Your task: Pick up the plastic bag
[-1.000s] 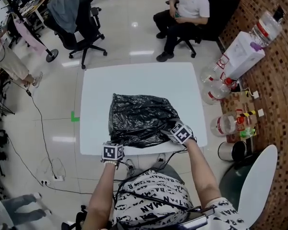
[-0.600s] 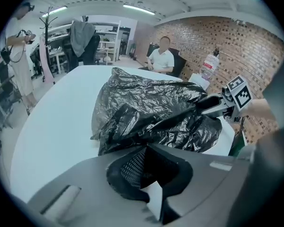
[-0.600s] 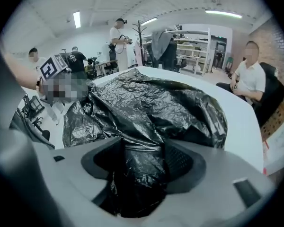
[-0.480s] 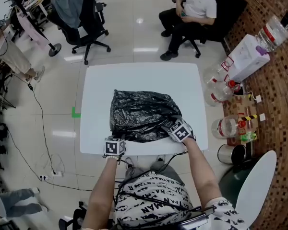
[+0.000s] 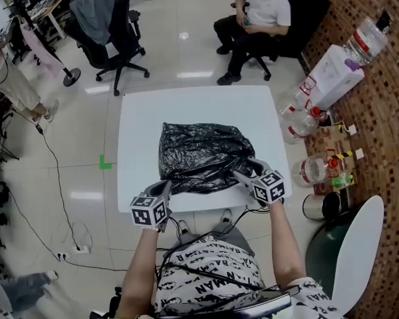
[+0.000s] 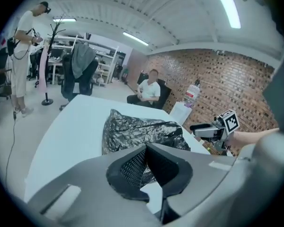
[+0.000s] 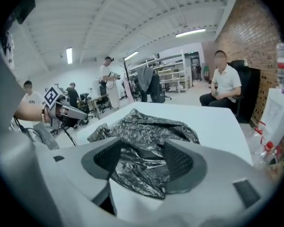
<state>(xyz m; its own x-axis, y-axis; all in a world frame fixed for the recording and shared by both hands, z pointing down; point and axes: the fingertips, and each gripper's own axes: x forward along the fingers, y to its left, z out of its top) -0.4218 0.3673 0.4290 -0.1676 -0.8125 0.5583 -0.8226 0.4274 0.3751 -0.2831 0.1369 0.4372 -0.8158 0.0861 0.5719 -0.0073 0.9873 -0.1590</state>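
Observation:
A crumpled black plastic bag [image 5: 203,155] lies in the near half of the white table [image 5: 199,108]. My left gripper [image 5: 166,186] hangs above the table's near left edge, pointing at the bag's near left corner. Its fingertips meet, so it is shut with nothing gripped [image 6: 146,148]; the bag [image 6: 137,129] lies beyond them. My right gripper [image 5: 245,168] hovers over the bag's near right edge. Its jaws stand wide open [image 7: 142,157], having opened a little further within the last second. The bag [image 7: 146,126] shows between the pads, which do not press on it.
A person [image 5: 256,18] sits beyond the table's far side. An office chair [image 5: 113,32] stands at the far left. A water dispenser [image 5: 332,72] and bottles [image 5: 296,121] line the brick wall on the right. A white chair [image 5: 352,244] is at my near right.
Both grippers have lifted from the table's near edge and now tilt down at the bag. The left one came up off the table edge. The bag lies as before.

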